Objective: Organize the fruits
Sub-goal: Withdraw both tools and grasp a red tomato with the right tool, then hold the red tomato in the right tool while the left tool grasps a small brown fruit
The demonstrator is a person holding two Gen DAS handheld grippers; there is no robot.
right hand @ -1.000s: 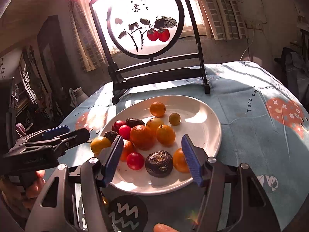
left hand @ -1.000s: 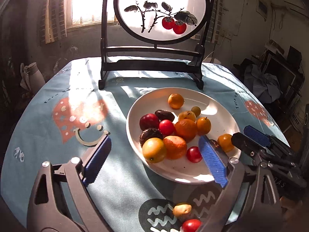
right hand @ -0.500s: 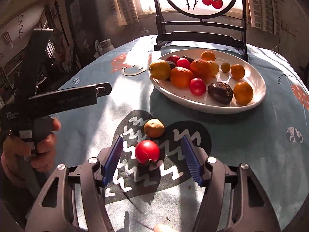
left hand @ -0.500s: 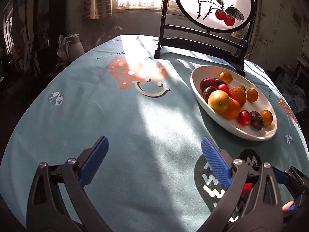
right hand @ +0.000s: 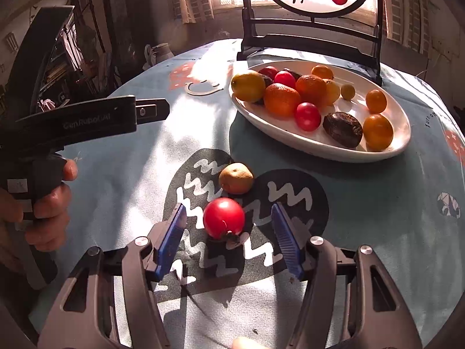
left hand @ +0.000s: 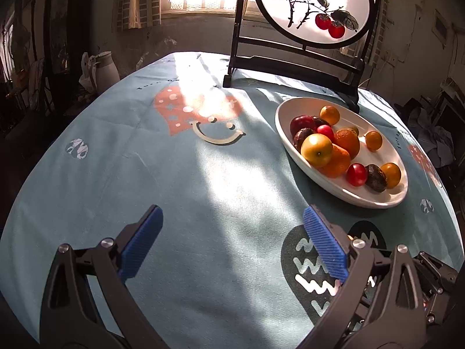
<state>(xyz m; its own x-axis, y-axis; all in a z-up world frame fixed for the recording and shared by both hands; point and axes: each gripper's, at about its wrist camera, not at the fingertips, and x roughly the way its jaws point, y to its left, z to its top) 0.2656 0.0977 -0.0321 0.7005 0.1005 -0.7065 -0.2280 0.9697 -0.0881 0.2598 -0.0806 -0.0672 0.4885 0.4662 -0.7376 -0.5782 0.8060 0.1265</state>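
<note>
The right claw point(right hand: 228, 240) angled down at the counter point(right hand: 363, 218), its jaws closing around a red tomato point(right hand: 223, 218) without touching it, beside a brownish fruit point(right hand: 236, 178). The left claw point(left hand: 232, 244) hung released over bare cloth, well short of the white plate point(left hand: 348, 195).

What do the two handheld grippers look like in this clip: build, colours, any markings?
Both are black plastic. The right gripper and left gripper each have two angular fingers with triangular cut-outs, silver pivot bolts and ribbed blue pads. The left one's body shows faint embossed lettering, not clearly legible. No cables or sleeves are visible.
</note>
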